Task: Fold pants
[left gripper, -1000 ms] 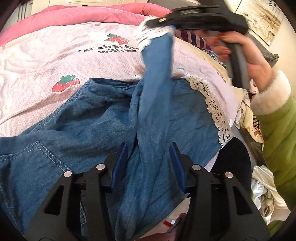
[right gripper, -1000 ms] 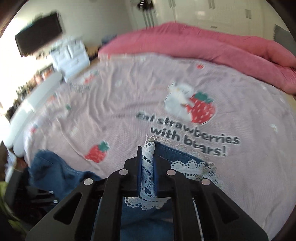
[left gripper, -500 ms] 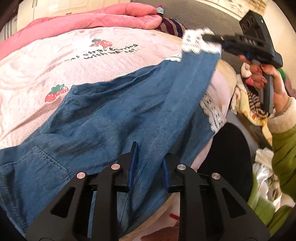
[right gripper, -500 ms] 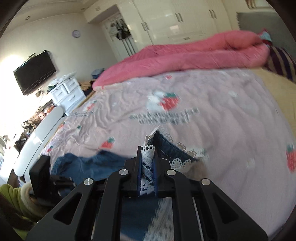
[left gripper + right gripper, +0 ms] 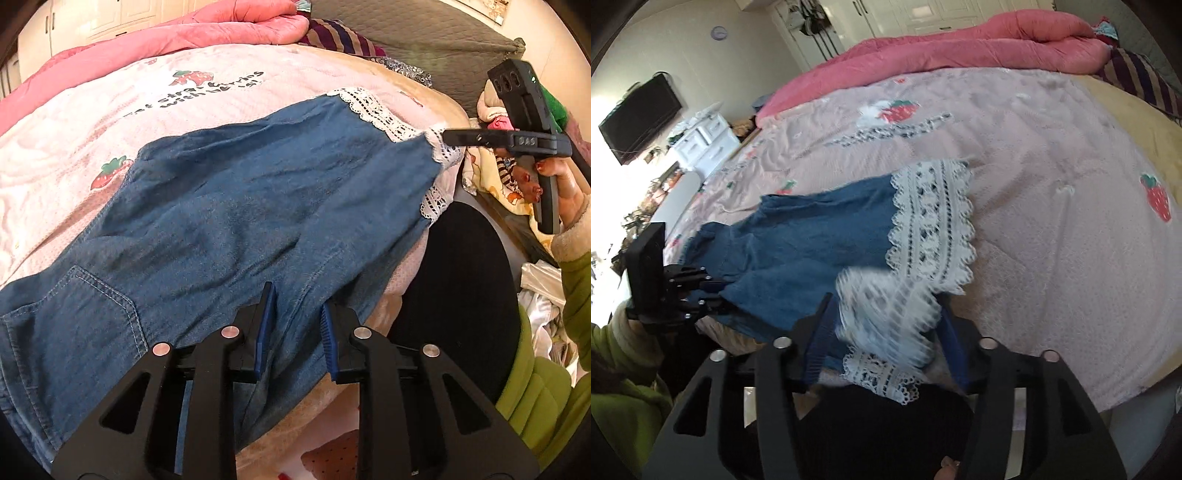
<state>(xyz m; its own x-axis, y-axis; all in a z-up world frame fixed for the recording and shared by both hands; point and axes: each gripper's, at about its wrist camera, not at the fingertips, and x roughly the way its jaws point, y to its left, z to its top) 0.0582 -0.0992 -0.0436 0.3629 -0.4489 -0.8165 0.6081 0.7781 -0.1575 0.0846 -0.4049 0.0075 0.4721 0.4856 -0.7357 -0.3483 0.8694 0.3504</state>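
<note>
Blue denim pants (image 5: pixel 258 206) with white lace hems (image 5: pixel 380 114) lie spread across the pink strawberry bed cover (image 5: pixel 110 122), one leg laid over the other. My left gripper (image 5: pixel 295 332) is shut on a denim fold near the bed's front edge; in the right wrist view the left gripper (image 5: pixel 716 291) shows at the pants' (image 5: pixel 812 251) far end. My right gripper (image 5: pixel 886 332) is opening, and the blurred upper lace hem (image 5: pixel 886 302) hangs loose between its jaws, untouched by the pads. The lower hem (image 5: pixel 931 221) lies flat on the cover. In the left wrist view the right gripper (image 5: pixel 448 137) sits at the hem corner.
A rolled pink quilt (image 5: pixel 184 40) lies along the bed's far side. A black rounded shape (image 5: pixel 469 295) stands just off the bed edge below the hems, with heaped clothes (image 5: pixel 491 173) beyond. A green sleeve (image 5: pixel 576 295) is at right. A white drawer unit (image 5: pixel 709 144) stands beside the bed.
The right gripper carried the lace hem rightward and down, laying the leg out flat, then opened so the hem slips free. The left gripper closed on the denim fold.
</note>
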